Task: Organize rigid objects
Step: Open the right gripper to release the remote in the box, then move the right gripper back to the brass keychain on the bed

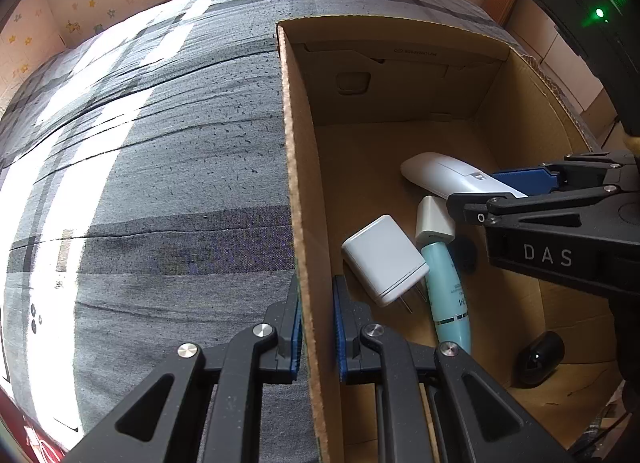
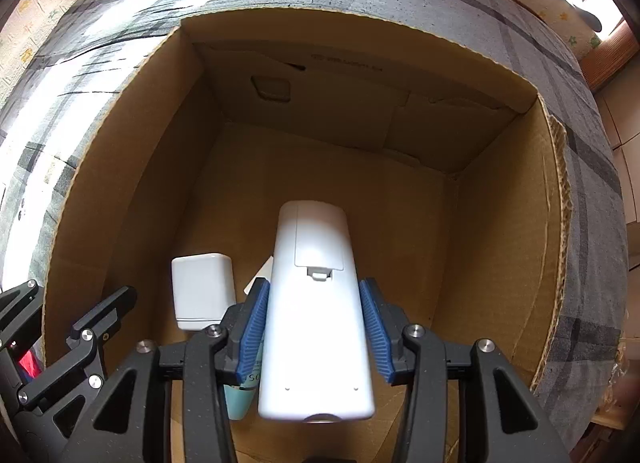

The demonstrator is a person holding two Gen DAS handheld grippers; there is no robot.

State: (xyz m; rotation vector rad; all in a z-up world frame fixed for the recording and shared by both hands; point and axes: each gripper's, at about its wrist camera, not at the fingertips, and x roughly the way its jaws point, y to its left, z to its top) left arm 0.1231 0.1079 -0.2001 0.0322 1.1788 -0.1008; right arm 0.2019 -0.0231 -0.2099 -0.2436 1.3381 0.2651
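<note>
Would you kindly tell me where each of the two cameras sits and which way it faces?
Left wrist: on the left gripper, looking along its fingers, which straddle the cardboard box wall; the right gripper shows at right.
Right wrist: on the right gripper, looking down into the box at the white remote between its pads; the left gripper shows lower left.
Shared: box, remote, white charger, teal tube.

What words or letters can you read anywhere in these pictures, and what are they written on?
"DAS": white letters on the black body of the right claw.
Printed line on the far inner wall of the cardboard box: too blurred to read.
Dark print on the teal tube: only partly visible, too small to read.
Nothing is printed on the white remote or white charger.
</note>
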